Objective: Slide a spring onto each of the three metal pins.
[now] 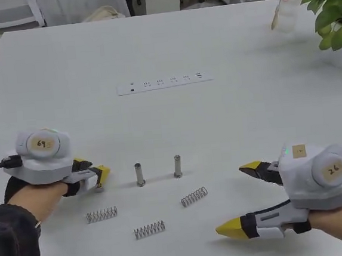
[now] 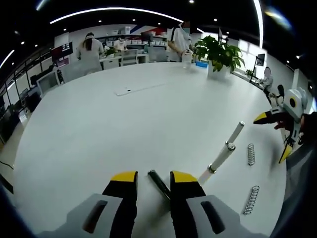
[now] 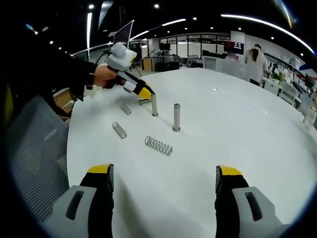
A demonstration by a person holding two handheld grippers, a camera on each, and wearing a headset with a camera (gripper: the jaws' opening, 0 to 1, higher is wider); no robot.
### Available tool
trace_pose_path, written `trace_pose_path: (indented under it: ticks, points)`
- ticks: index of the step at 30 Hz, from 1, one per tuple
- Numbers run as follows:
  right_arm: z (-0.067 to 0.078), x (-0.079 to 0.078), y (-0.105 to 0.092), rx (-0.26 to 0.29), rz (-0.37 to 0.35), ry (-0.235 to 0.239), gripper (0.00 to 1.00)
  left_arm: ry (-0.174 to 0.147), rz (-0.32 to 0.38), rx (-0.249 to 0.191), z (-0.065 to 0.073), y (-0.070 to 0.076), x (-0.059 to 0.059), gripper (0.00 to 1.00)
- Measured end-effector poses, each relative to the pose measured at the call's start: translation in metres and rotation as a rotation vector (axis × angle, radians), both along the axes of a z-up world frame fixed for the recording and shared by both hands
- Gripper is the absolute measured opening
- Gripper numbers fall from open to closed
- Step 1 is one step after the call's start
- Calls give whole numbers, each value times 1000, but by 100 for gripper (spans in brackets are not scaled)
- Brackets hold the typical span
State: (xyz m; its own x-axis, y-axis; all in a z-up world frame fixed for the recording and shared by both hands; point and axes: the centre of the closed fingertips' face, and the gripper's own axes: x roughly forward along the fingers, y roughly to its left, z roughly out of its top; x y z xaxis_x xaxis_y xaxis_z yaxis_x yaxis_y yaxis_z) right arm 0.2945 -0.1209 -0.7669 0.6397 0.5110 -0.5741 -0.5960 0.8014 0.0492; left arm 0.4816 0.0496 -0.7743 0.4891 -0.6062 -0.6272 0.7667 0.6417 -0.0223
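left gripper point(image 1: 101, 173), 9 o'clock of upright pins point(image 1: 139, 174): narrow about third pin point(image 2: 159, 184), grip unclear, likely steadying | right gripper point(image 1: 236, 199), 4 o'clock: released, free for springs point(image 1: 149, 229)

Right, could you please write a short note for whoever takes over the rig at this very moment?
Left tongs: nearly closed, with the third pin lying slantwise between them. I cannot tell whether it is clamped.
Right tongs: wide open and empty, above the table.
Two upright pins stand bare on the table.
Three springs lie flat in front of them.
Done: no spring is on a pin yet.
Left: probably stand the third pin up, then slide one spring onto each pin.
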Motion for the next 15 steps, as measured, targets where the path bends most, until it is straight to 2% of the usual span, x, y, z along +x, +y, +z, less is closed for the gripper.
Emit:
trace_pose_path:
  ticks: [15]
  points:
    - [0, -1, -1, 0, 0, 2, 83, 21, 7, 22, -7, -2, -1, 9]
